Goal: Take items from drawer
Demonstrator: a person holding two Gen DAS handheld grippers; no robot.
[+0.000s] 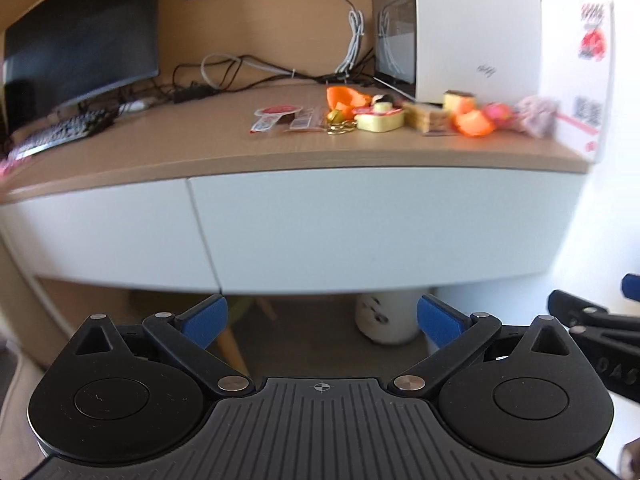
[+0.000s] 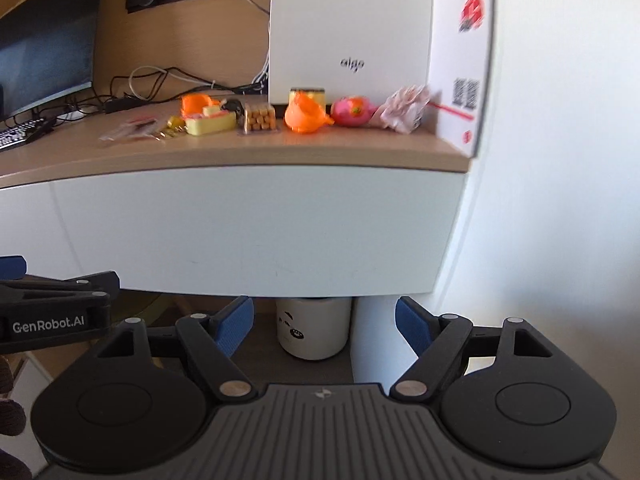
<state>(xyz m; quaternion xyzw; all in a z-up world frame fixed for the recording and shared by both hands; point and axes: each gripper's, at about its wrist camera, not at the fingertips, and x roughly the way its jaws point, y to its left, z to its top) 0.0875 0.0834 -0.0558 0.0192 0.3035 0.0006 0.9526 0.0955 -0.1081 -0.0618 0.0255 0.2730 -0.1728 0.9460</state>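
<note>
A white drawer front [image 1: 372,228] [image 2: 256,228] sits closed under the wooden desk top [image 1: 200,144] [image 2: 280,152]. On the desk lie small items in a row: an orange cup [image 1: 472,122] [image 2: 305,114], a yellow block [image 1: 378,120] [image 2: 210,123], a wafer pack [image 1: 426,116] [image 2: 261,119], a pink toy [image 1: 498,114] [image 2: 354,111], flat sachets [image 1: 276,117] [image 2: 130,128]. My left gripper [image 1: 322,320] hangs open below the drawer, nothing between its blue pads. My right gripper [image 2: 324,322] is open too, also empty, beside the left one [image 2: 56,304].
A white box [image 1: 476,28] [image 2: 350,28] and a printed carton [image 1: 592,80] [image 2: 464,52] stand at the desk's right end. A monitor [image 1: 80,36], keyboard [image 1: 60,132] and cables [image 1: 248,72] fill the left. A white bin [image 1: 386,316] [image 2: 314,328] stands under the desk by the wall [image 2: 560,200].
</note>
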